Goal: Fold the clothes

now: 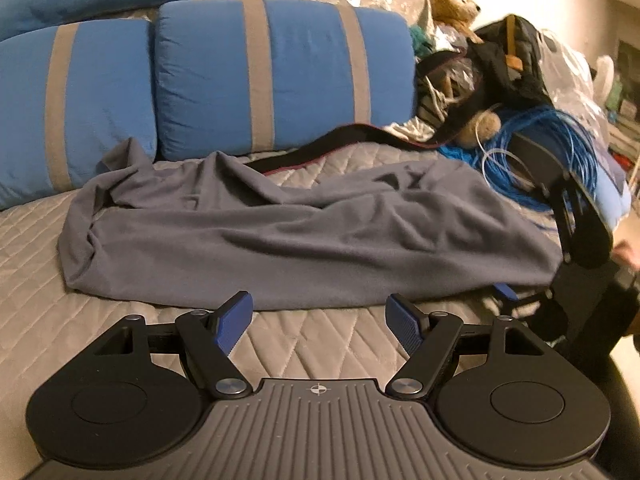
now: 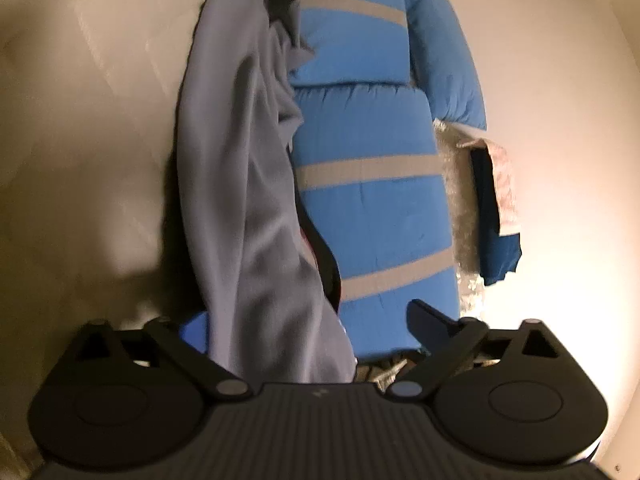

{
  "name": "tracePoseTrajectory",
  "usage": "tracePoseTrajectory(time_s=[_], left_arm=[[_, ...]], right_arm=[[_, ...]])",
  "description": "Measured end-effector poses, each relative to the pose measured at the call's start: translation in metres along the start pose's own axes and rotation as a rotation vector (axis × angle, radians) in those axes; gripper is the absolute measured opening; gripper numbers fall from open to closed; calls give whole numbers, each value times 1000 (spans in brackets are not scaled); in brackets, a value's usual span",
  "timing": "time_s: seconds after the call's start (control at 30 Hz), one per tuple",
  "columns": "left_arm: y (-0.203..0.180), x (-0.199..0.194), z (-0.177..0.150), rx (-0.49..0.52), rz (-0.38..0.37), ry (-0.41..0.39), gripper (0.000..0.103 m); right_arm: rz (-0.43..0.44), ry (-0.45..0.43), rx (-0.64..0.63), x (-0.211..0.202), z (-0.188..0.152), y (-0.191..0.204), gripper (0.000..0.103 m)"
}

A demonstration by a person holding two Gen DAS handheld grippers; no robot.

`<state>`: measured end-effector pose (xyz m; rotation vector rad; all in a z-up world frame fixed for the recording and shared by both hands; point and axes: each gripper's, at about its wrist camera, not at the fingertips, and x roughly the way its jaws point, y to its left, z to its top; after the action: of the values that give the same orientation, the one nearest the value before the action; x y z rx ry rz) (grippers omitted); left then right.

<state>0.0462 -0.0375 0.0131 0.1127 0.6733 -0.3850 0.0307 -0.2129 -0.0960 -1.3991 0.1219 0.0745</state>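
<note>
Nearest in the left wrist view, the left gripper hovers with its jaws spread and nothing between them, over a bare strip of quilted bedspread just short of the near hem of the grey garment. The garment lies crumpled across the bed, its far edge bunched against the blue striped pillows, and bare bedspread stays free to its left. At its right end the right gripper stands with jaws spread wide and the cloth lying between them, unpinched, while cables and a teddy bear crowd the far right corner.
</note>
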Motion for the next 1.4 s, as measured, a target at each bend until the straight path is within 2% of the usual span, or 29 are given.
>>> tracePoseTrajectory(time_s=[0.07,0.17,0.23,0.3,0.4,0.53,0.77,1.0,1.07,1.1,1.13,1.17,1.23,1.3,1.33,1.4], left_arm=[[-5,3,-3,31,11,2,72],[-13,9,-8,100,32,2,72],[-18,13,-12,151,47,-15,72],[-23,18,-17,219,67,-33,72],[-32,26,-27,334,107,-56,72],[-43,41,-40,508,201,-77,72],[-36,76,-39,580,309,-67,72],[-42,113,-43,789,464,-63,69],[-43,124,-46,849,515,-54,55],[-43,128,-48,881,541,-46,51],[-44,133,-50,914,566,-34,41],[-44,136,-53,953,590,-15,24],[-44,141,-59,1033,622,20,3],[-45,135,-64,1085,630,28,3],[-46,132,-64,1101,633,34,3],[-47,120,-63,1102,622,36,2]], right_arm=[[23,-18,-11,-1,7,4,83],[83,-26,-9,-3,14,10,60],[114,-25,24,-5,18,9,33],[134,-23,79,-6,21,5,21],[154,-15,182,-10,22,-7,21],[165,-8,258,-12,22,-23,21],[183,-14,332,-14,23,-42,21],[195,-7,393,-14,22,-50,21],[204,-7,398,-17,22,-46,20],[209,-8,399,-18,22,-44,18],[220,-6,399,-19,22,-42,10],[233,-4,397,-21,22,-40,5],[247,-5,396,-25,21,-37,4],[260,-7,394,-30,19,-34,4],[268,-10,394,-34,16,-33,18],[308,-6,403,-44,8,-33,27]])
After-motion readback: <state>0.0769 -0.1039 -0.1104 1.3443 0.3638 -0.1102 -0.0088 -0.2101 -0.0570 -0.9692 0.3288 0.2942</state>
